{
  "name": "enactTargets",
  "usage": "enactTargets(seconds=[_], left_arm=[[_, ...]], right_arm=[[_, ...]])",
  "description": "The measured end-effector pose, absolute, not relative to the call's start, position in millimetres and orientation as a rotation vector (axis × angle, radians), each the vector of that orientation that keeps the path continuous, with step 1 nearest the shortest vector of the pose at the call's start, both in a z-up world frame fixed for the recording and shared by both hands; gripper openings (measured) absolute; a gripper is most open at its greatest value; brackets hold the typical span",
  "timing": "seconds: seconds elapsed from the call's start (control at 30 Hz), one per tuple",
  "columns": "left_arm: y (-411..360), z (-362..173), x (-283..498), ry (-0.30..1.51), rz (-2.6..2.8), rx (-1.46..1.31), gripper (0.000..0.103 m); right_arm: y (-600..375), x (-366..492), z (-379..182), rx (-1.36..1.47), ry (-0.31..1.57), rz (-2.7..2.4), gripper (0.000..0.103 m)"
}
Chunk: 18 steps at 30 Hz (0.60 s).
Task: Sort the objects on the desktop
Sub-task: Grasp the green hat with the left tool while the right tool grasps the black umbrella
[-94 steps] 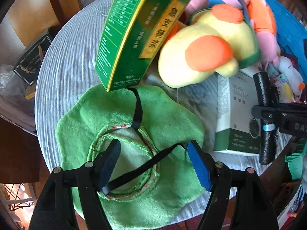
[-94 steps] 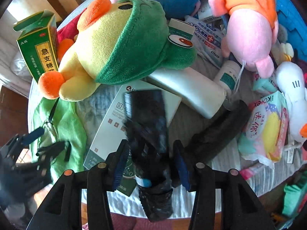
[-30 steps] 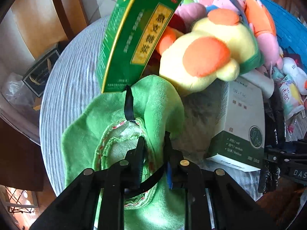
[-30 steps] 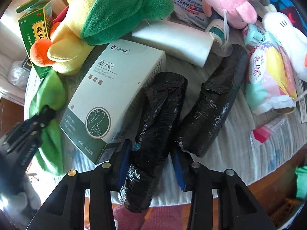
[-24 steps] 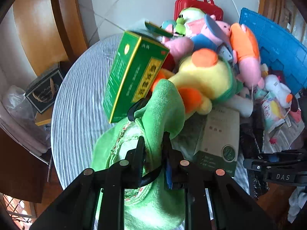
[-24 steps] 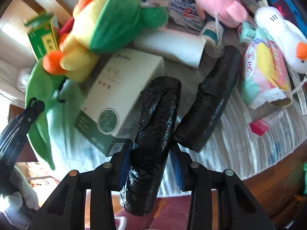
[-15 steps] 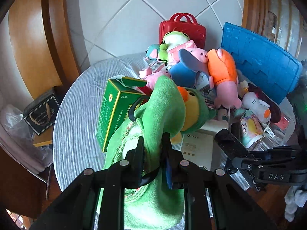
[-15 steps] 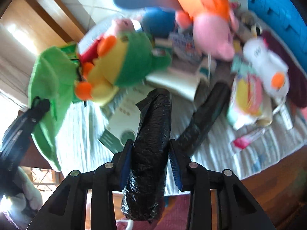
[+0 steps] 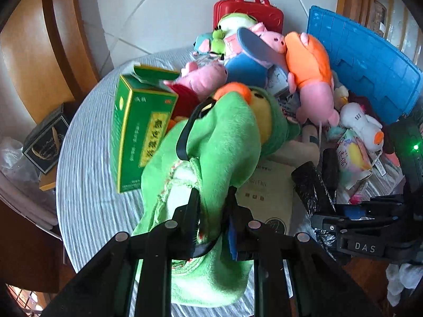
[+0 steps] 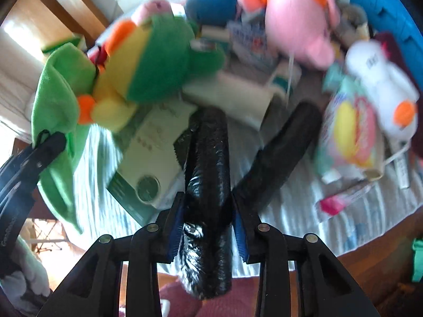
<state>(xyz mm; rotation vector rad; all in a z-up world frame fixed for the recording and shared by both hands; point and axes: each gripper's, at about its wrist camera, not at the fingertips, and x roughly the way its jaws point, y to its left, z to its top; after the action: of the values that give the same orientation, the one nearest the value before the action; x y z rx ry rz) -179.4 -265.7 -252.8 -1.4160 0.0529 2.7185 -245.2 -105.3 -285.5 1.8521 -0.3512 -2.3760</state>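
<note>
Round bench (image 9: 87, 206) w/ striped cloth is crowded: plush heap at the back, boxes and packets toward the front, blue crate (image 9: 370, 63) at the far right edge.

Green fleece hat (image 9: 222, 142) is the bigger carry. Left tool (image 9: 211, 211) is pressed together on a fold of its fabric near the black strap (image 9: 185, 132); most of the hat hangs below and bulges above the pads, clear of the bench. Judgement: it's floppy, so lift it high enough that the trailing brim doesn't drag the green carton (image 9: 140, 132) standing just beside it or snag the yellow duck plush (image 10: 137, 60) behind. Keep the pinch firm; fleece can creep out of a thin bite.

Black bag roll (image 10: 208, 179) sits lengthwise between the pads of the right tool (image 10: 207, 224), which is squeezing down on it, film dimpling at the pads. Grip is near one end, so the long free end may sag or swing. Carry it slow, wrist steady, and clear the second black roll (image 10: 280, 153) and white-green box (image 10: 153, 153) lying close by before moving sideways.

Drop spot for either item: can't tell from here; crate looks likeliest.
</note>
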Motion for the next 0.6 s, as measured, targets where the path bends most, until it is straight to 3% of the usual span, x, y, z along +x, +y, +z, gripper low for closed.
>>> enactTargets(seconds=[0.4, 0.6], left_arm=[[-257.2, -285.2, -196.7, 0.005, 2.669, -1.503, 0.018], [-254.2, -243.9, -187.6, -0.002, 2.742, -1.397, 0.018]], right_arm=[[-109.8, -270.4, -302.2, 1.851, -0.343, -2.318, 0.029], [-115.9, -264.7, -242.8, 1.651, -0.268, -2.413, 0.029]])
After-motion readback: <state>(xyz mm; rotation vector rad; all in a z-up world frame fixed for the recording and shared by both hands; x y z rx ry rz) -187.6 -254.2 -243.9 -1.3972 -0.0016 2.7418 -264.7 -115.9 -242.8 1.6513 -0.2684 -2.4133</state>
